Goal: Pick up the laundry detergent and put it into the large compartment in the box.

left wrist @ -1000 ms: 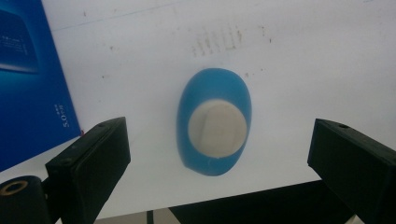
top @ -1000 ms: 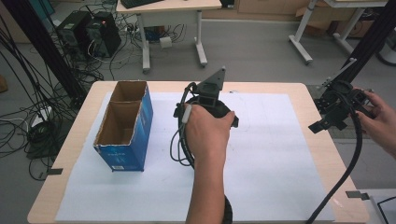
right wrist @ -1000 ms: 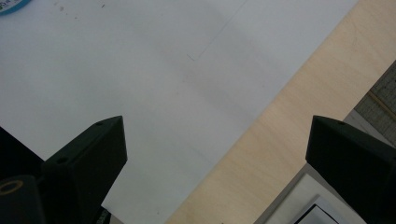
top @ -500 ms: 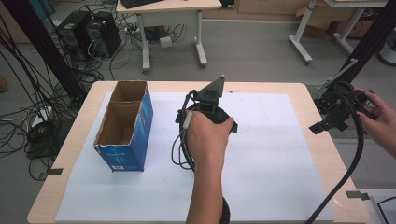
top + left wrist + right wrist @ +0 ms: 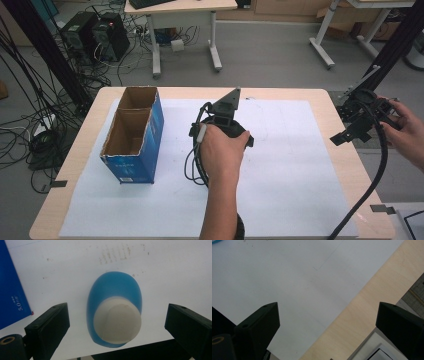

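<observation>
Jaws of the left gripper [image 5: 117,322] stood wide around an upright blue bottle [image 5: 114,308] mid-table — ungrasped; the right gripper [image 5: 327,322] gaped empty over the table's right edge.

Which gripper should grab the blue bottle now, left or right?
Left. The left gripper hangs open directly over the blue bottle, jaws on either side of it. The right gripper is out at the table's right edge, over bare paper and wood.

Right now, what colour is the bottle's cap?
White, on the blue bottle; cap clearest in the left gripper view.
</observation>
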{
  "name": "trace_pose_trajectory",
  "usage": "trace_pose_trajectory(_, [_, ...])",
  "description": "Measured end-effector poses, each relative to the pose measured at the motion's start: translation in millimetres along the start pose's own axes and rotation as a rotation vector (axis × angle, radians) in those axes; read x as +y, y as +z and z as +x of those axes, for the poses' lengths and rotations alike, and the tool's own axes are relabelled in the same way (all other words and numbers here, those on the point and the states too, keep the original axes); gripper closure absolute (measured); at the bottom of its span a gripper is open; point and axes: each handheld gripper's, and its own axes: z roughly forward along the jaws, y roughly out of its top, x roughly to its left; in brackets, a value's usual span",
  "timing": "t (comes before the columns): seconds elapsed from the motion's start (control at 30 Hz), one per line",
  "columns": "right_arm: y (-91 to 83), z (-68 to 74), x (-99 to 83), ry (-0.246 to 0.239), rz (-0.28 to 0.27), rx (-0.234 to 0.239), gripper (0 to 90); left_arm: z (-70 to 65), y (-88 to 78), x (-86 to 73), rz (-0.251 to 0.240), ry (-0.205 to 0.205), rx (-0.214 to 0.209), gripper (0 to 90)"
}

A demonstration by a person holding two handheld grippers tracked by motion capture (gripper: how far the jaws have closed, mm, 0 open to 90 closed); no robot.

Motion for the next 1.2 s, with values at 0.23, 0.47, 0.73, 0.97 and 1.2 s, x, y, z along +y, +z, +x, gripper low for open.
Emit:
trace_pose_trajectory(0.23, [0.7, 0.4, 1.2, -0.001, 0.003, 0.005, 5.0, 0.8, 5.5, 1.3, 0.006, 0.001, -0.002, 6.2])
trace_pose_trajectory(0.47, [1.8, 0.5, 4.5, -0.004, 0.012, 0.008, 4.9, 1.7, 10.9, 3.3, 0.015, 0.005, -0.003, 6.6])
trace_pose_trajectory(0.73, [1.9, 1.7, 5.6, -0.009, 0.011, 0.005, 4.9, 0.8, 14.9, 6.4, 0.027, 0.008, 0.005, 12.4])
trace_pose_trajectory(0.97, [2.3, 1.7, 6.7, -0.009, 0.012, 0.004, 4.9, -2.3, 16.5, 5.9, 0.018, 0.023, 0.019, 20.8])
trace_pose_trajectory(1.2, [2.2, 2.6, 7.4, -0.010, 0.012, 0.003, 4.9, -5.9, 21.9, 8.0, 0.028, 0.034, 0.038, 28.8])
